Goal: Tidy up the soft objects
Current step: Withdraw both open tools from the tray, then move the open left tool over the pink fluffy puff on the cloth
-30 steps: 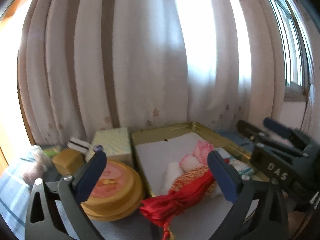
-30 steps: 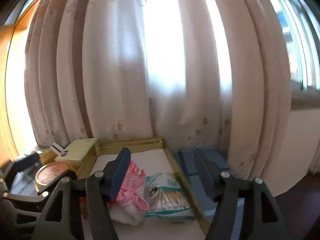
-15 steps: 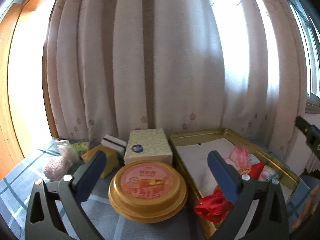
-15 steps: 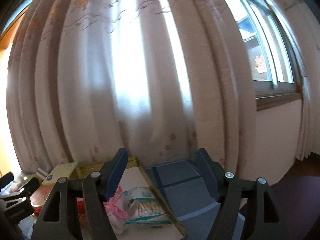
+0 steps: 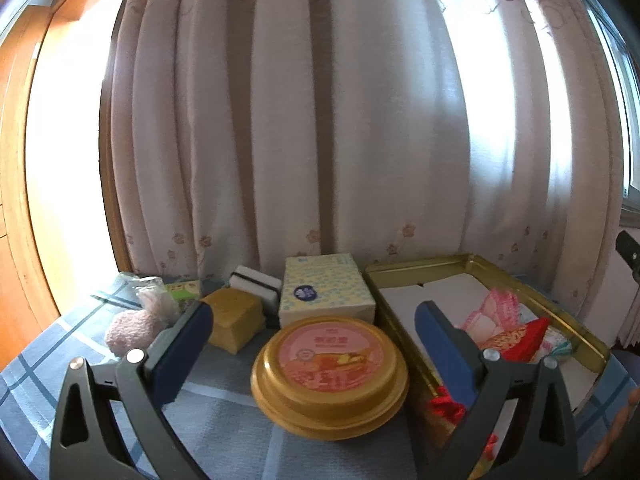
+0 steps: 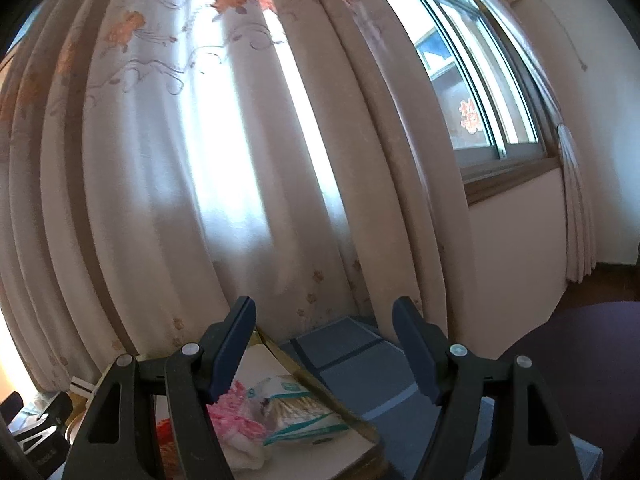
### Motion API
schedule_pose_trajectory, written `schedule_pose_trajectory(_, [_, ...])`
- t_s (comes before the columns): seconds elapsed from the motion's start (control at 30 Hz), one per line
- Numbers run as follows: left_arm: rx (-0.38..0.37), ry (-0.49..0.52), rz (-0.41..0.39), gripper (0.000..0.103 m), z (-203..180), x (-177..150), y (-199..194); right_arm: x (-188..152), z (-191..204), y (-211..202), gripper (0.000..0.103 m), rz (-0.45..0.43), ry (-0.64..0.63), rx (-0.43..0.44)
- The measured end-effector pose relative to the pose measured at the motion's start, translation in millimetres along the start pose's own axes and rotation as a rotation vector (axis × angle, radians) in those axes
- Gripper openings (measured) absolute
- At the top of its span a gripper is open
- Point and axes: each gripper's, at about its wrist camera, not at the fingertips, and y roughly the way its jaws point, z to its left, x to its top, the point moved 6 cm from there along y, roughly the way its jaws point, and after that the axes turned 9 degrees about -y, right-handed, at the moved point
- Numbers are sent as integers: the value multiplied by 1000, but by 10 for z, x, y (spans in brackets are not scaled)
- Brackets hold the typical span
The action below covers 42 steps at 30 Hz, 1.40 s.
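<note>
Presently both pairs of fingers gape wide and empty: left gripper (image 5: 310,344) frames a round gold tin (image 5: 329,372), red pouch (image 5: 520,340) lying crumpled behind its right finger.

pink fluffy toy (image 5: 134,326): on the checked cloth, left
yellow sponge (image 5: 234,318): beside it
red pouch (image 5: 516,344), pink frilly cloth (image 5: 498,312): in the gold tray (image 5: 424,266)

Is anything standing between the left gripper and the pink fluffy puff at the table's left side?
Nothing visible does. The left gripper is open and empty, and the pink fluffy puff lies just beyond its left finger on the blue checked cloth. The yellow sponge sits beside that path, not across it.
</note>
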Motion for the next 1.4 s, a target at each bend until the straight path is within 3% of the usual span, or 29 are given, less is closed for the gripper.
schedule_pose_trajectory(0.53, [70, -15, -27, 102, 549, 111, 26, -39, 868, -278, 73, -66, -78, 45])
schedule_pose_trajectory(1.4, [194, -73, -6, 102, 1683, 286, 199, -250, 2150, -409, 74, 25, -166, 210])
